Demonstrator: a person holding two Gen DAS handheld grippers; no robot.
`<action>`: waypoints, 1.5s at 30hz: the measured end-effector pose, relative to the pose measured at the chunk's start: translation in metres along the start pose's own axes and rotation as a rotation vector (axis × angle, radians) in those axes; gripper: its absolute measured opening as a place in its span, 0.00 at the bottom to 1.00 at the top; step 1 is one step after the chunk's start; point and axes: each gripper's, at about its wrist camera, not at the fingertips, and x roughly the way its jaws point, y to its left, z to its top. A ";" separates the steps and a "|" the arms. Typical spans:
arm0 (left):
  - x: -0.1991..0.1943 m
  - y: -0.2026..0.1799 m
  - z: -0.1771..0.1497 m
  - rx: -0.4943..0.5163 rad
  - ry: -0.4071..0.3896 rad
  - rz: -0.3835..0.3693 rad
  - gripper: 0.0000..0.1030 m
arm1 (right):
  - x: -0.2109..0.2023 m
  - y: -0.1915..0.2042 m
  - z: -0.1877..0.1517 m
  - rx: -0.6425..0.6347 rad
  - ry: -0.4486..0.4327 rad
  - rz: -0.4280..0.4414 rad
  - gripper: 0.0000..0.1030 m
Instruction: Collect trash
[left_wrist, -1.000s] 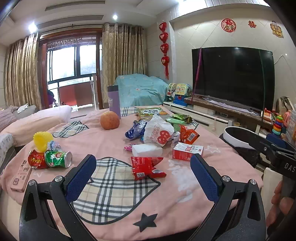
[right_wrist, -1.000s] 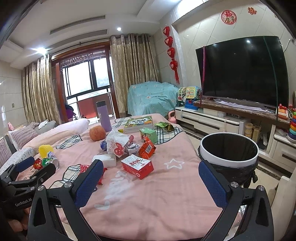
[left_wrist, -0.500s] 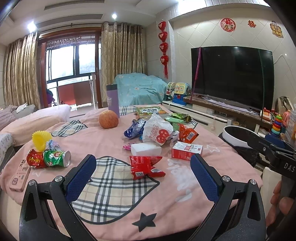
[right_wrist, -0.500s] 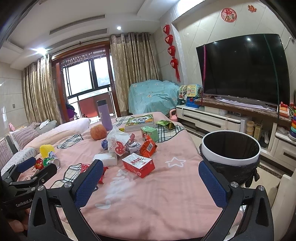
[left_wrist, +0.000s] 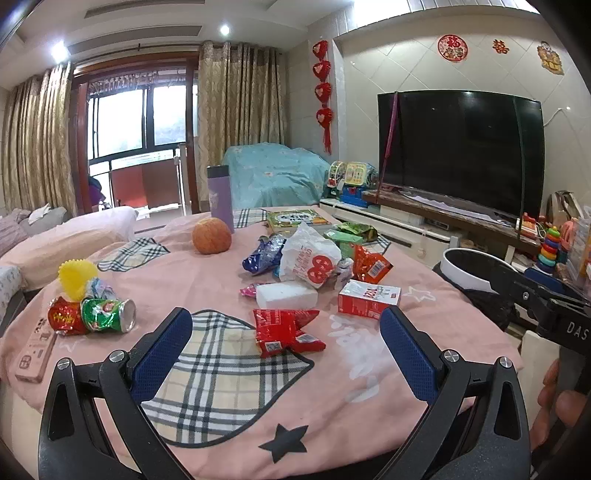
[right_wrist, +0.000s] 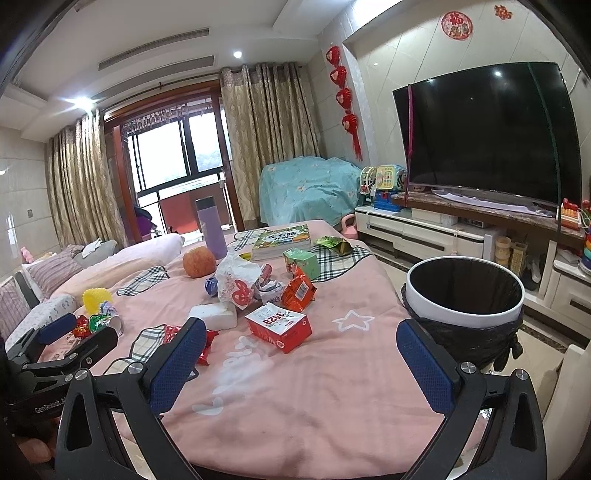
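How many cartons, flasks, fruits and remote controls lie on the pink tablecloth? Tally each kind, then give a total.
Cartons: 2 (red carton, green carton)
Flasks: 1 (purple flask)
Fruits: 1 (orange fruit)
Remote controls: 1 (pink remote)
Total: 5

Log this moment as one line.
left gripper: open, empty | right gripper: open, empty | red wrapper: on table | bin: beside table

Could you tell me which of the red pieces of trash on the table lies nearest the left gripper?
The crumpled red snack wrapper on the plaid patch, just ahead of the open left gripper. The red carton and orange-red packet lie farther back.
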 end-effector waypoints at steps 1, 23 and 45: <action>0.001 0.000 0.000 0.000 0.003 -0.003 1.00 | 0.001 -0.001 0.000 0.002 0.002 0.001 1.00; 0.082 0.028 -0.011 -0.060 0.249 -0.067 1.00 | 0.075 -0.014 -0.001 -0.006 0.237 0.160 1.00; 0.156 0.025 -0.027 -0.086 0.467 -0.152 0.45 | 0.196 0.000 -0.008 -0.174 0.512 0.211 0.67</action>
